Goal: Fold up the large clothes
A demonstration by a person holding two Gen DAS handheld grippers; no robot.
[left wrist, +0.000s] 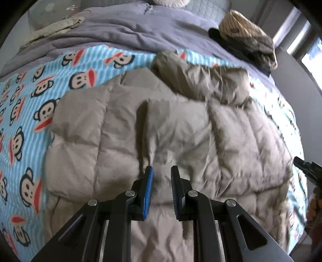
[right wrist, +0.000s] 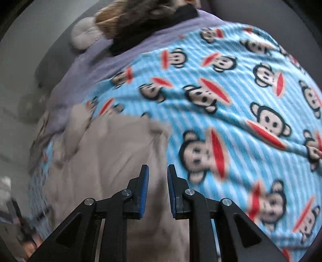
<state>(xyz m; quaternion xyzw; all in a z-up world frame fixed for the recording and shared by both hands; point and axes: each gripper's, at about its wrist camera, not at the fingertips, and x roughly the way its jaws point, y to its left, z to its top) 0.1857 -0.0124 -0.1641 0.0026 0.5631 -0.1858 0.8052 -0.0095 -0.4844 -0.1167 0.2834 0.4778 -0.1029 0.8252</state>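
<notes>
A beige quilted puffer jacket (left wrist: 181, 131) lies spread on a bed, its hood (left wrist: 201, 80) bunched at the far end. My left gripper (left wrist: 162, 169) hangs over the jacket's middle with its jaws close together. Jacket cloth fills the narrow gap between the blue pads, and a raised crease runs up to the left fingertip. In the blurred right wrist view my right gripper (right wrist: 158, 167) is over the jacket's edge (right wrist: 112, 151), jaws equally narrow with beige cloth between them. A black part of that gripper (left wrist: 306, 167) shows at the right edge of the left wrist view.
A blue striped monkey-print blanket (left wrist: 30, 100) (right wrist: 231, 84) lies under the jacket. Beyond it a grey duvet (left wrist: 130, 30) is rumpled. A pile of folded clothes (left wrist: 247, 40) (right wrist: 145, 16) sits at the bed's far corner. The bed's edge and floor (right wrist: 18, 112) lie beside the right gripper.
</notes>
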